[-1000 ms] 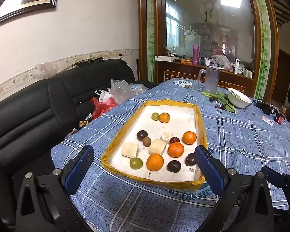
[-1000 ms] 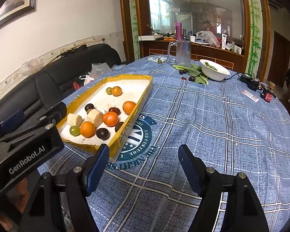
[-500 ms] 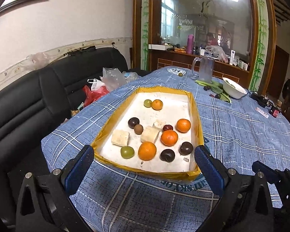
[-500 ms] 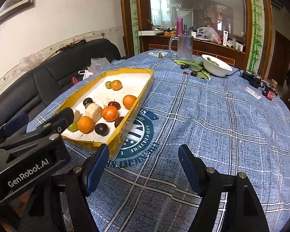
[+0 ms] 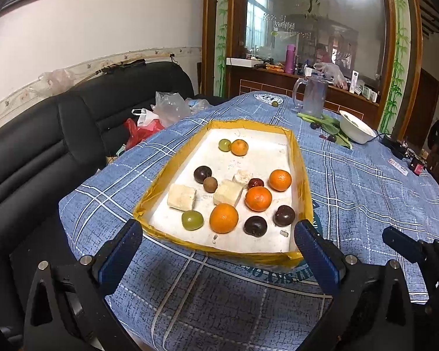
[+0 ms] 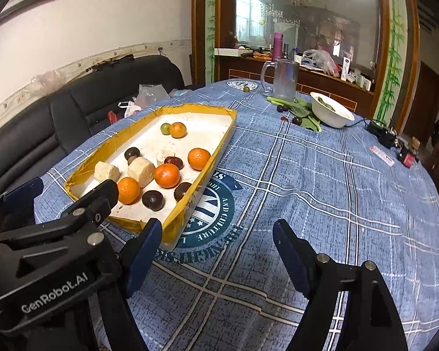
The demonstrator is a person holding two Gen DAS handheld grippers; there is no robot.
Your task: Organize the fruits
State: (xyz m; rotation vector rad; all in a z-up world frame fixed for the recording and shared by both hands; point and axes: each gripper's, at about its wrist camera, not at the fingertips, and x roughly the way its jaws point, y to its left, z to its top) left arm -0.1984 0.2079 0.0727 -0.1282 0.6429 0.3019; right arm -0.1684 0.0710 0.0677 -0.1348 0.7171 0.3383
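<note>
tabletop (image 6: 322,181): blue plaid cloth | tray (image 5: 303,187) ahead of left claw (image 5: 219,244), spread empty | right claw (image 6: 216,241) opening, empty | black sofa (image 5: 44,146) left

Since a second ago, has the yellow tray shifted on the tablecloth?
No. The yellow tray still overlaps the same edge of the round blue emblem on the tablecloth; only the camera view changed.
</note>
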